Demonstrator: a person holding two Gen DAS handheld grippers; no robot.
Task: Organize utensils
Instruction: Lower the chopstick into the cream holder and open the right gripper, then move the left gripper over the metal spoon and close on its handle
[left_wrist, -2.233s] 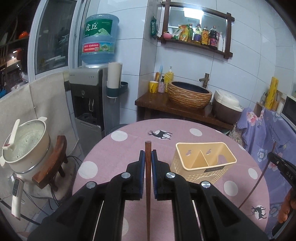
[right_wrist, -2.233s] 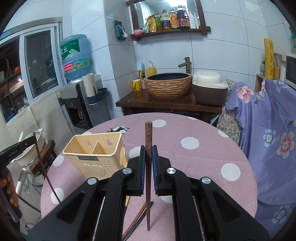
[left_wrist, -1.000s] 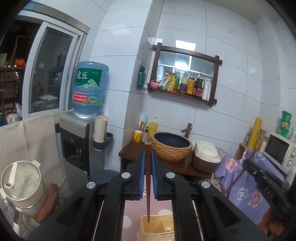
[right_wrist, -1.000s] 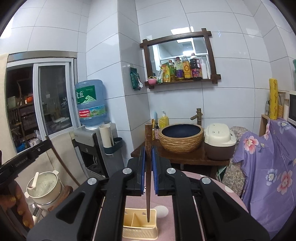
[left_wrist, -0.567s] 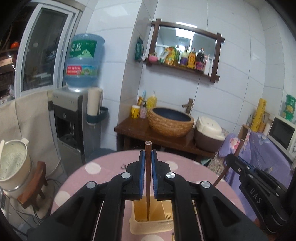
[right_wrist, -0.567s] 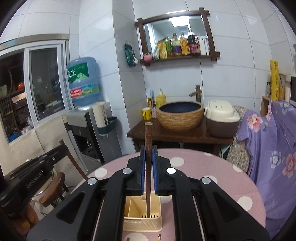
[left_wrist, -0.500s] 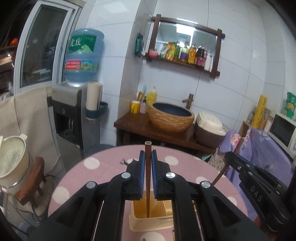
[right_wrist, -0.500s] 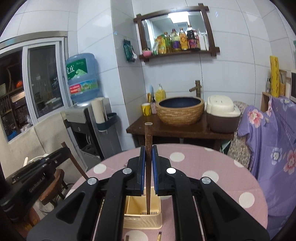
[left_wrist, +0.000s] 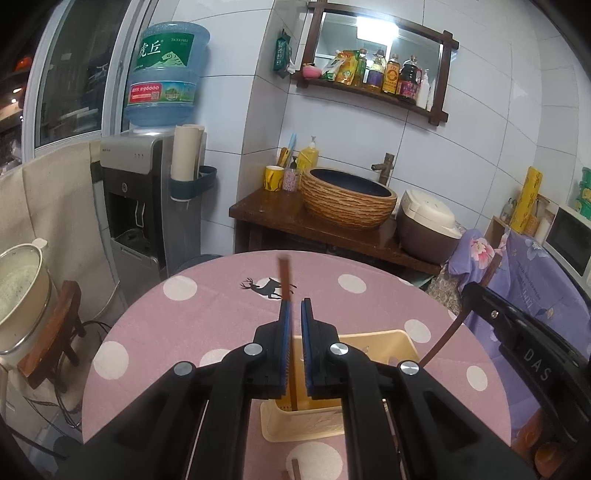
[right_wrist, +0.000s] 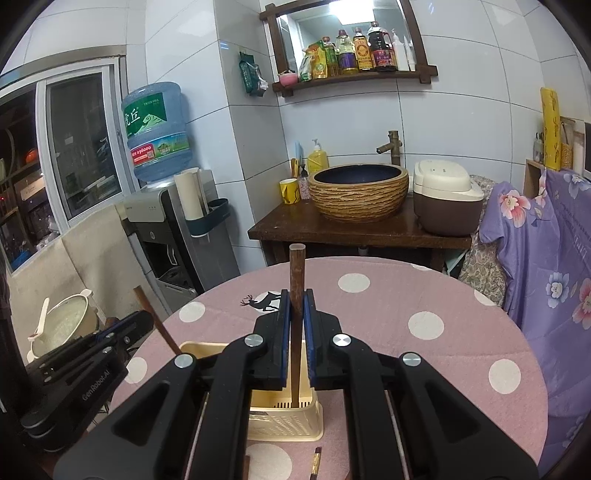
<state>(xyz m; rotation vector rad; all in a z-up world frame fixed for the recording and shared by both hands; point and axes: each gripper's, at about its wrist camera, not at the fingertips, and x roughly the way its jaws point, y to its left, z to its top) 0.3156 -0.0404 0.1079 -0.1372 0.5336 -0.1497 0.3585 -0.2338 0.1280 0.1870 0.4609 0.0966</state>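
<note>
A cream plastic utensil caddy (left_wrist: 384, 341) stands on the pink polka-dot round table (left_wrist: 207, 314); it also shows in the right wrist view (right_wrist: 295, 417). My left gripper (left_wrist: 294, 308) has its jaws slightly apart; a brown chopstick (left_wrist: 284, 280) leans loose between them, its lower end inside the caddy. My right gripper (right_wrist: 296, 301) is shut on a second brown chopstick (right_wrist: 296, 269), held upright with its tip down in the caddy. The left gripper and its chopstick (right_wrist: 153, 319) show at the left of the right wrist view.
More chopsticks lie on the table near the front edge (right_wrist: 315, 461). Behind the table is a wooden stand with a woven basin (left_wrist: 347, 199) and a rice cooker (left_wrist: 424, 227). A water dispenser (left_wrist: 136, 206) and a pot (left_wrist: 18, 288) stand left.
Both grippers have come down from high above to just over the caddy. The left jaws have parted and its chopstick now leans loose, tip in the caddy.
</note>
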